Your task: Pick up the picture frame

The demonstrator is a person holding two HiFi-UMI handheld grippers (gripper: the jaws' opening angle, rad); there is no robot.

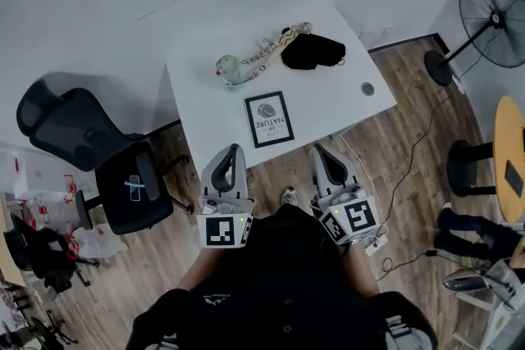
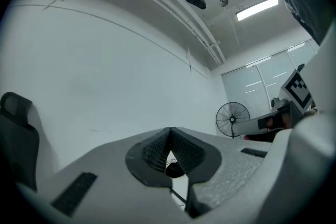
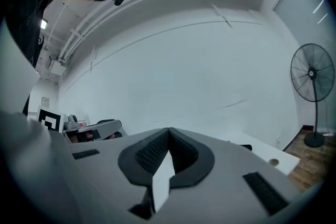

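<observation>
The picture frame (image 1: 269,119), black-edged with a white nature print, lies flat near the front edge of the white table (image 1: 336,106). My left gripper (image 1: 235,152) hovers just short of that edge, below the frame's left corner, and its jaws meet at the tip (image 2: 169,131) with nothing between them. My right gripper (image 1: 319,152) is level with it, to the frame's lower right and off the table. It is shut (image 3: 169,131) and holds nothing. Both point level toward the wall, and neither touches the frame.
A black pouch (image 1: 313,51) and a clear cup with a light chain (image 1: 230,70) lie at the table's back. A cable hole (image 1: 367,88) is near the right edge. A black office chair (image 1: 123,180) stands left. A floor fan (image 1: 492,8) and cables are on the right.
</observation>
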